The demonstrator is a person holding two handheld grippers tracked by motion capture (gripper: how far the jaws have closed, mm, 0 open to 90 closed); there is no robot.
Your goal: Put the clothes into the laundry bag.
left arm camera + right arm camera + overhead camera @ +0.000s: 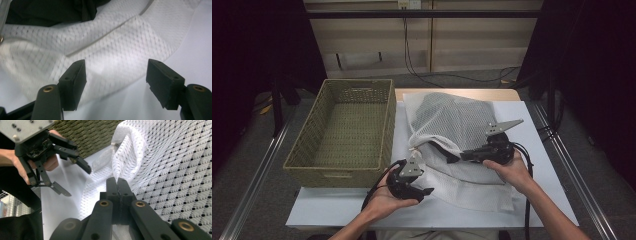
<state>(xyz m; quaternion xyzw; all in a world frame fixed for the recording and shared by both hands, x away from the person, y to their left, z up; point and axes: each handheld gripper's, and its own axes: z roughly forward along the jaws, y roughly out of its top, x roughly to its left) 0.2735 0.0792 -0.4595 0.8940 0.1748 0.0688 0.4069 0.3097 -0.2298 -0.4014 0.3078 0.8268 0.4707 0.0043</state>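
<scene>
- Dark walls stand on both sides of the room, and a pale wall panel with hanging black cables sits at the far end.
- A white table (532, 195) holds everything, with metal rails running along its left and right sides.
- A woven basket (343, 129) sits on the left part of the table, and nothing lies inside it.
- A white mesh laundry bag (452, 120) lies just right of the basket, in the middle of the table, with something dark inside it.
- Its open mouth faces the near side, and the flat white edge spreads toward the person.
- The right gripper (464, 156) has its jaws pressed together, pinching a fold of the mesh at the bag's mouth.
- In the right gripper view, that fold stands up from between the closed jaws (119, 185).
- The left gripper (424, 191) is near the bag's near left corner, with its jaws spread wide and nothing in them.
- In the left gripper view, the mesh edge lies just beyond the two open jaws, not yet between them.
- The step looks like opening the bag: one side of the mouth is held, and the other side is not yet held.
- Next, the left gripper likely needs to move in, close on the other mesh edge, and pull it away from the right one.
- The mesh is thin and floppy, so the jaws should take one layer only, or the mouth may stay shut.
</scene>
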